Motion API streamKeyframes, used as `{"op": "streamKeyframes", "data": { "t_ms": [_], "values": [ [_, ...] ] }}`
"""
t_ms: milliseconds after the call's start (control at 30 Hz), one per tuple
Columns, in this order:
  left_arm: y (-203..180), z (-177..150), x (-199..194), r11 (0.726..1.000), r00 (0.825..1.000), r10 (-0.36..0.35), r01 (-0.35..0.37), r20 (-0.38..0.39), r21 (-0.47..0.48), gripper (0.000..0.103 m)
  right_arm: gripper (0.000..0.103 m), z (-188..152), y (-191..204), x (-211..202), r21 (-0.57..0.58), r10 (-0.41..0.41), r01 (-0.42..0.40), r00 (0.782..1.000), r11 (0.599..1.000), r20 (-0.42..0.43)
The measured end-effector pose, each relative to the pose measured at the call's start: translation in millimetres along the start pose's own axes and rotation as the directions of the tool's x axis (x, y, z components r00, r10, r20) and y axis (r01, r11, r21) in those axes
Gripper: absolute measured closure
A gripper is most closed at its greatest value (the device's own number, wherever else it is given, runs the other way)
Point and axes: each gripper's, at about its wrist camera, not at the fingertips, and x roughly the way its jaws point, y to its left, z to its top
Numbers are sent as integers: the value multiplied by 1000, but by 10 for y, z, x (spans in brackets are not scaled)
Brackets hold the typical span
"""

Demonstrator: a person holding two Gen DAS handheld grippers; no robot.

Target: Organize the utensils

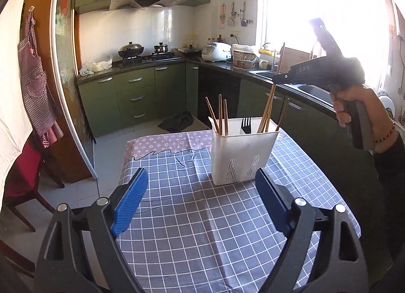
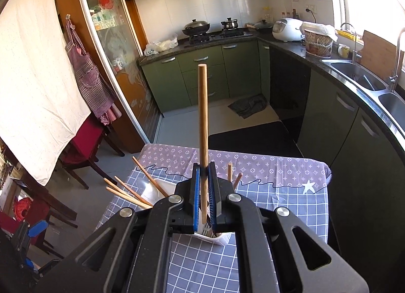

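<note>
Left wrist view: the left gripper (image 1: 201, 199) hovers low over the surface (image 1: 192, 229), which wears a grey checked cloth. Its blue-padded jaws are spread wide with nothing between them. Just ahead stands a white plastic utensil holder (image 1: 241, 155), upright, slotted near its base. Wooden chopsticks lean in its left and right compartments, and a black fork (image 1: 246, 125) stands tines-up in the middle. Up at the right, a hand holds the right gripper (image 1: 281, 78) above the holder, closed on a single chopstick (image 1: 278, 70) whose lower part reaches down toward the right compartment; whether its tip is already inside cannot be told.

Right wrist view: looking down the right gripper (image 2: 204, 191), its blue pads are pinched narrowly around the chopstick (image 2: 203, 115), which stands nearly upright between them. The holder (image 2: 162, 191) sits directly below, mostly hidden by the gripper, with other chopsticks fanning out to the left.

The chopstick looks light, stiff and smooth, so it may slip or pivot in the pads. A grip near mid-length, as here, probably keeps it steadiest. The holder seems light and could tip if knocked.
</note>
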Motion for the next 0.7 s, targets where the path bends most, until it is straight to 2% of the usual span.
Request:
{"op": "streamKeyframes", "data": {
  "t_ms": [167,433,500,567,700],
  "values": [
    [-8,-40,-4,1000,1000,7,-7,16,-18,20,96,-106,36,163,-17,-2,1,1000,1000,-30],
    [-30,-77,56,1000,1000,26,-26,4,6,20,93,-236,78,311,-38,-6,4,998,999,-63],
    [-20,-71,58,1000,1000,29,-29,3,6,20,93,-224,94,244,-41,2,-4,999,999,-50],
    [-15,-63,57,999,999,32,-32,6,4,20,86,-203,140,109,-49,11,-13,1000,999,-24],
    [-17,-45,43,999,999,33,-33,12,6,20,86,-201,234,-283,-69,42,-38,998,997,50]
  ]
}}
